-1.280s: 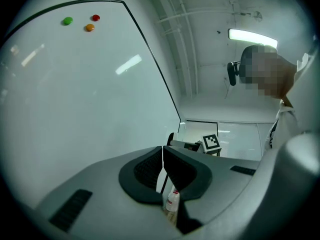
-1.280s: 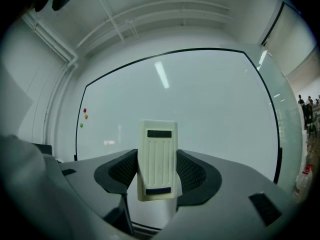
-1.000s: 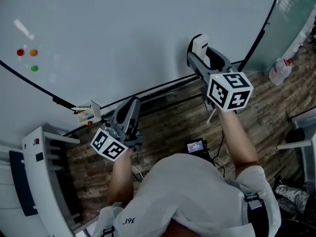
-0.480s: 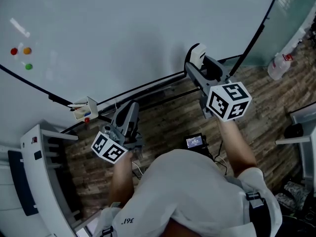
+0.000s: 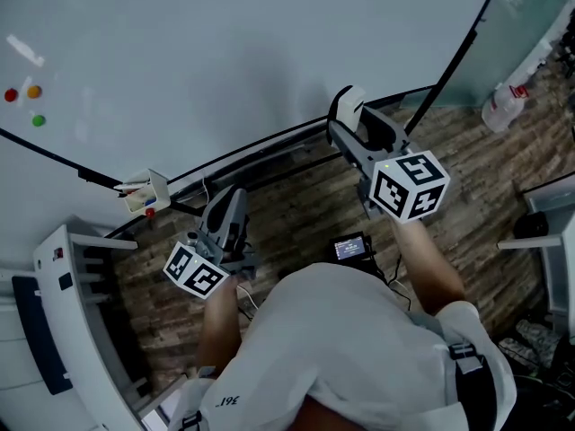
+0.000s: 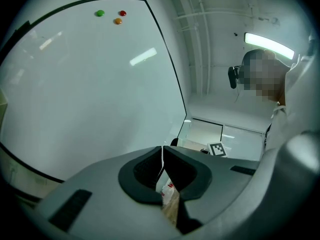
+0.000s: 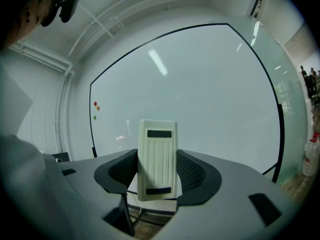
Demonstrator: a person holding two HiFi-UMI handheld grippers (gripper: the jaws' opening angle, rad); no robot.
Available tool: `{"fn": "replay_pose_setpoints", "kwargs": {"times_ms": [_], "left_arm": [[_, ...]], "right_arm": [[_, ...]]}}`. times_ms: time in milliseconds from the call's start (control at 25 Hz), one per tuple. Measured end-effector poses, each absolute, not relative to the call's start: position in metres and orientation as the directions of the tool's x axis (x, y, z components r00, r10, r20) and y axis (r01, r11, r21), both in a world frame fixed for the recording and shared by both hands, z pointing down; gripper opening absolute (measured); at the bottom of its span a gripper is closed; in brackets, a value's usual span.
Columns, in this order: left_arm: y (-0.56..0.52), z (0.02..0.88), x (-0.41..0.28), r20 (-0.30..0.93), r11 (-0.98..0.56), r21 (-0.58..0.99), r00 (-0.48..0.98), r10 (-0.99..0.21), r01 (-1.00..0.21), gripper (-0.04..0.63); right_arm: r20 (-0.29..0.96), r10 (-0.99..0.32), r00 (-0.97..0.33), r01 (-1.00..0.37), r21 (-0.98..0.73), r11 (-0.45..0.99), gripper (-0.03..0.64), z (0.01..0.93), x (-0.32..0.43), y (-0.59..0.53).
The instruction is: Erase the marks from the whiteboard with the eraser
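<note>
The whiteboard point(image 5: 225, 52) fills the upper part of the head view, its surface looking clean, with red, orange and green magnets point(image 5: 22, 101) at its far left. My right gripper point(image 5: 346, 115) is shut on the white eraser point(image 5: 349, 104), held near the board's lower edge; the eraser point(image 7: 157, 159) stands upright between the jaws in the right gripper view. My left gripper point(image 5: 226, 212) hangs lower, over the floor, shut with nothing in it; its jaws point(image 6: 162, 166) meet. The whiteboard point(image 6: 75, 84) and its magnets point(image 6: 117, 16) show in the left gripper view.
A small marker holder point(image 5: 144, 196) hangs on the board's lower frame at left. A white rack point(image 5: 72, 312) stands at lower left. A spray bottle point(image 5: 503, 106) sits on the wooden floor point(image 5: 296, 223) at right, and a small screen device point(image 5: 349, 247) lies by the person.
Both grippers have drawn slightly down and away from the board. The eraser stays in the right gripper, which has dropped toward the board's lower edge. The view has shifted a little.
</note>
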State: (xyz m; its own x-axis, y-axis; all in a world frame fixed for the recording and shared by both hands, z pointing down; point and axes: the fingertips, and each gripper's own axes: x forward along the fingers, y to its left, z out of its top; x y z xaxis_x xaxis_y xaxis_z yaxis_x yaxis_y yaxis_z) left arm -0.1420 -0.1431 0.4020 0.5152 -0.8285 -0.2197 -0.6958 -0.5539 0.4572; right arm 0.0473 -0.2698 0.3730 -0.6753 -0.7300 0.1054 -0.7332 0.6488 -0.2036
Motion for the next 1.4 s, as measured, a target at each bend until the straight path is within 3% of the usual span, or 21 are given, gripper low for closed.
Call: {"fn": "replay_pose_setpoints", "kwargs": {"times_ms": [1400], "left_arm": [[-0.133, 0.425, -0.131, -0.172, -0.530, 0.500, 0.521, -0.836, -0.685, 0.008]], "right_arm": [[0.188, -0.670, -0.718, -0.696, -0.212, 0.686, 0.256, 0.413, 0.039, -0.245]]}}
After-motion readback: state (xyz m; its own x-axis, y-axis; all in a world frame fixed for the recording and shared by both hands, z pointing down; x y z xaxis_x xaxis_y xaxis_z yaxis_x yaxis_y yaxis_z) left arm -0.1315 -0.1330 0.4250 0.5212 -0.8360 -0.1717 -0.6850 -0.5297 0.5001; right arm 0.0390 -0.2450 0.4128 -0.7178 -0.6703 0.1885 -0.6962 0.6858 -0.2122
